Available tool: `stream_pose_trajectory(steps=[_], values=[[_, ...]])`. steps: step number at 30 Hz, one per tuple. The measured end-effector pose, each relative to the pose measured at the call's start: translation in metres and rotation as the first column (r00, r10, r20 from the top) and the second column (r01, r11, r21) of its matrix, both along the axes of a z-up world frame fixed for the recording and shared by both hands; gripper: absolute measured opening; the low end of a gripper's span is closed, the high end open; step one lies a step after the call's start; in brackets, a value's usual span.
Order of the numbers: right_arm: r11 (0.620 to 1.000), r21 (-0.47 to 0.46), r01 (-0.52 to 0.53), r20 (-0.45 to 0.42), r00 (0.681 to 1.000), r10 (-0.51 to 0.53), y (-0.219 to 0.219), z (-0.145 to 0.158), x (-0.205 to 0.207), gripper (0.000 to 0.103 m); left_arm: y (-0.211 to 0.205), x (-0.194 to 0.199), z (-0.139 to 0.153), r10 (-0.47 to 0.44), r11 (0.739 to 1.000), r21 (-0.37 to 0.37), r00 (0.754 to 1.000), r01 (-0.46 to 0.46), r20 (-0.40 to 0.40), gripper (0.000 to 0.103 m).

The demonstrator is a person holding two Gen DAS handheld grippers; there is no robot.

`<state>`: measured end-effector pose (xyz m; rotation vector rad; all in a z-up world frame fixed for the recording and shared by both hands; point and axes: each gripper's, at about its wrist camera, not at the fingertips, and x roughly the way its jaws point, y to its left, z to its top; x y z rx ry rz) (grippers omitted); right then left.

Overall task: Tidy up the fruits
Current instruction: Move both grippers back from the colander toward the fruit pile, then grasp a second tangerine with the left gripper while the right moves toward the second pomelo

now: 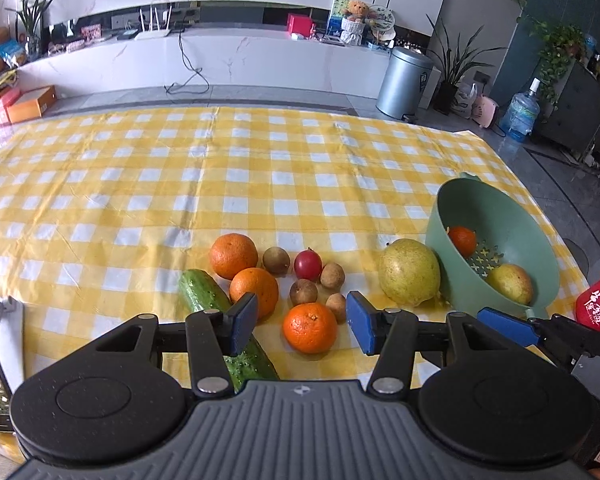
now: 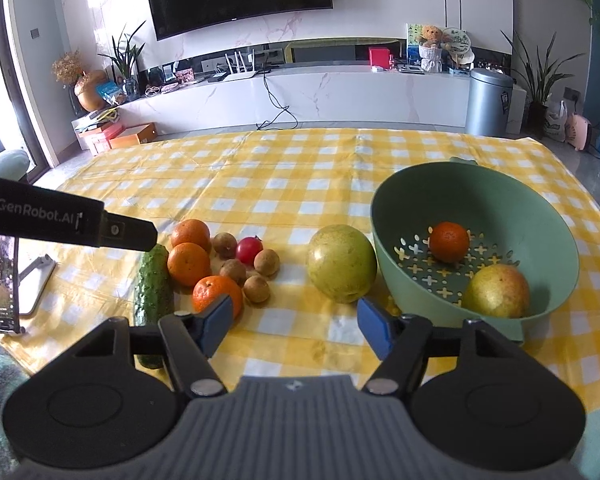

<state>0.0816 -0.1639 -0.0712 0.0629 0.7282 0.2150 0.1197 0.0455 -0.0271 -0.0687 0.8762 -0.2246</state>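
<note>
Left gripper is hovering with jaws apart, nothing between the pads; the nearest tangerine is lying on the surface just beyond them. Right gripper is also standing open and empty, pointing at the gap between the fruit cluster and the large yellow-green fruit. That fruit is sitting beside the green colander bowl, which is holding one small orange and one yellow-red fruit. A cucumber is lying at the cluster's left edge.
</note>
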Motion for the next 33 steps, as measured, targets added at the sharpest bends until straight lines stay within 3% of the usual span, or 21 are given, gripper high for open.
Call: stream_pose_trajectory(steps=[6,13,21,28,33], values=[[1.000,0.014,0.020,-0.024,1.000,-0.020,0.000,-0.018,0.016,0.055,-0.009,0.010,-0.027,-0.039,0.999,0.001,0.998,0.039,-0.056,0.060],[0.995,0.061,0.073,-0.065,0.995,-0.069,-0.010,-0.036,0.028,0.054,-0.017,0.021,-0.054,-0.062,0.997,0.038,0.992,0.067,-0.108,0.060],[0.972,0.174,0.156,-0.098,0.985,-0.140,-0.029,-0.044,0.038,0.056,-0.032,0.023,-0.067,-0.123,0.985,0.109,0.987,0.134,-0.107,0.060],[0.969,0.183,0.163,-0.114,0.983,-0.144,-0.028,-0.048,0.041,0.058,-0.038,0.025,-0.078,-0.136,0.978,0.145,0.985,0.151,-0.107,0.060],[0.967,0.194,0.165,-0.107,0.983,-0.146,-0.028,-0.048,0.042,0.061,-0.038,0.025,-0.080,-0.143,0.976,0.148,0.984,0.158,-0.102,0.053]])
